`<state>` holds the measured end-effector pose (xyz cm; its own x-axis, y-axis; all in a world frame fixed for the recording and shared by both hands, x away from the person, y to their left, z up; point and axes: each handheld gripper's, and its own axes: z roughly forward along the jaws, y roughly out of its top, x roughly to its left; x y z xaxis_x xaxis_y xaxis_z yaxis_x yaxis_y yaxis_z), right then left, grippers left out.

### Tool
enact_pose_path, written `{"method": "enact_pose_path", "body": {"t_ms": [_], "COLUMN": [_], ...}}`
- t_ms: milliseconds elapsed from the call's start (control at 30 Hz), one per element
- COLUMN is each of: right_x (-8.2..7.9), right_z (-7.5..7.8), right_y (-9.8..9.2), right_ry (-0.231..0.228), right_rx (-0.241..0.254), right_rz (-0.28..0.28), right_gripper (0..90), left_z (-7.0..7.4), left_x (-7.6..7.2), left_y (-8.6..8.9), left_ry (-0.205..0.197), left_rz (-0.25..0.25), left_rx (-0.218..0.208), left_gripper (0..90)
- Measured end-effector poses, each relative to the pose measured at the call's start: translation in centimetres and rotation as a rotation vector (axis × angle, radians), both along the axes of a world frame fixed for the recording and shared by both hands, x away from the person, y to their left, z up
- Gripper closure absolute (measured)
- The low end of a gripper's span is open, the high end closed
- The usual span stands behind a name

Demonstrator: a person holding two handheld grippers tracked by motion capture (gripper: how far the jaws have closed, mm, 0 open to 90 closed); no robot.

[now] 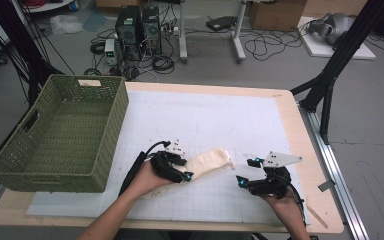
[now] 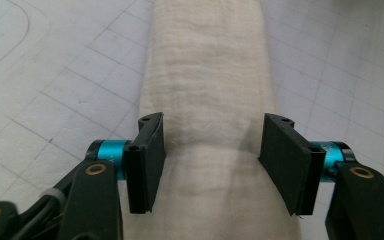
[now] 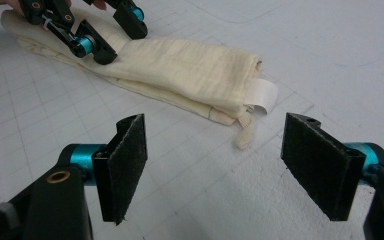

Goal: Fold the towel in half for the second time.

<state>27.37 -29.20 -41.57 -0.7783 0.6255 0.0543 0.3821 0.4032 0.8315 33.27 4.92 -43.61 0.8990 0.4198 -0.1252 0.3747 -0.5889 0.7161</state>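
A folded cream cloth [image 1: 207, 161] lies as a long strip on the white gridded mat [image 1: 220, 115]. My left gripper [image 1: 184, 168] sits over the strip's left part. In the left gripper view the left gripper [image 2: 211, 150] straddles the cloth [image 2: 207, 75], a pad at each side, without squeezing it. The right gripper view shows the same cloth [image 3: 190, 70], with a white tag curling at its near end and the left gripper [image 3: 120, 42] over its far part. My right gripper [image 1: 245, 171] is to the right of the cloth's end. The right gripper [image 3: 215, 160] stands open, holding nothing.
A green woven basket [image 1: 112, 107] stands on the table's left side, its near corner close to the left forearm. The mat's far half is bare. The wooden table edge [image 1: 310, 165] runs just right of the right hand.
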Motion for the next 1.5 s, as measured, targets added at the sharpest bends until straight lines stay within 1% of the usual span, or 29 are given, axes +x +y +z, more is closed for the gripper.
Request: {"method": "enact_pose_path", "body": {"t_ms": [100, 133, 233, 400, 467, 600, 667, 700, 733, 833, 933, 967, 1033, 1100, 1133, 1267, 1367, 1400, 1500], "right_x": [0.0, -0.1, -0.1, -0.1, -0.1, -0.1, -0.1, -0.1, -0.1, -0.1, -0.1, -0.1, 0.0, -0.1, -0.1, -0.1, -0.1, -0.2, -0.1], "right_z": [0.0, 0.0, 0.0, 0.1, 0.1, 0.2, 0.1, 0.1, 0.1, 0.1, 0.1, 0.1, 0.1, 0.1, 0.1, 0.1, 0.1, 0.1, 0.2], "right_y": [0.0, 0.1, 0.1, 0.2, 0.2, 0.3, 0.3, 0.3, 0.3, 0.3, 0.4, 0.4, 0.4, 0.4, 0.4, 0.4, 0.4, 0.4, 0.5], "right_ry": [-0.004, -0.002, -0.005, -0.014, -0.018, -0.017, -0.019, -0.018, -0.019, -0.018, -0.017, -0.016, -0.018, -0.018, -0.013, -0.014, -0.016, -0.015, -0.017], "right_rx": [-0.004, -0.005, -0.007, -0.013, -0.012, -0.01, -0.013, -0.012, -0.01, -0.009, -0.009, -0.009, -0.008, -0.006, -0.005, -0.009, -0.01, -0.009, -0.01], "right_rz": [0.005, 0.006, 0.006, -0.002, -0.002, -0.003, -0.005, -0.006, -0.005, -0.008, -0.005, -0.005, -0.004, -0.003, -0.004, 0.002, 0.003, 0.001, 0.004], "right_gripper": [25.9, 25.8, 25.9, 25.2, 25.3, 25.2, 24.6, 24.5, 24.5, 24.4, 24.3, 24.3, 24.3, 24.3, 24.3, 24.2, 24.3, 24.2, 24.3], "left_z": [-0.1, -0.1, -0.1, 0.0, -0.1, -0.1, -0.1, -0.1, -0.1, 0.0, 0.6, 0.7, 0.6, 0.5, 0.5, 0.4, 0.3, 0.3, 0.2], "left_x": [-0.1, 0.0, 0.0, 0.0, 0.0, 0.0, 0.1, 0.1, 0.1, 0.1, 0.2, 0.2, 0.3, 0.4, 0.3, 0.2, 0.0, 0.0, 0.0], "left_y": [0.0, 0.1, 0.2, 0.3, 0.2, 0.2, 0.3, 0.4, 0.3, 0.2, -0.3, -0.4, -0.5, -0.5, -0.6, -0.7, -0.9, -0.8, -0.6], "left_ry": [0.006, 0.003, 0.014, 0.004, 0.001, 0.018, 0.034, 0.033, 0.032, 0.032, 0.019, 0.009, 0.013, 0.008, 0.002, -0.023, -0.036, -0.041, -0.043], "left_rz": [0.0, -0.006, 0.002, 0.011, 0.001, -0.007, -0.002, -0.008, -0.006, -0.011, -0.039, -0.047, -0.041, -0.043, -0.037, -0.042, -0.034, -0.037, -0.029], "left_rx": [-0.001, 0.007, 0.003, 0.014, 0.023, 0.016, 0.004, 0.011, 0.007, 0.024, 0.098, 0.107, 0.121, 0.122, 0.127, 0.141, 0.136, 0.14, 0.126], "left_gripper": [39.0, 38.4, 37.3, 35.8, 35.5, 33.8, 33.8, 33.7, 33.6, 33.3, 33.3, 33.3, 33.5, 33.5, 33.3, 32.4, 32.0, 32.2, 34.4]}}
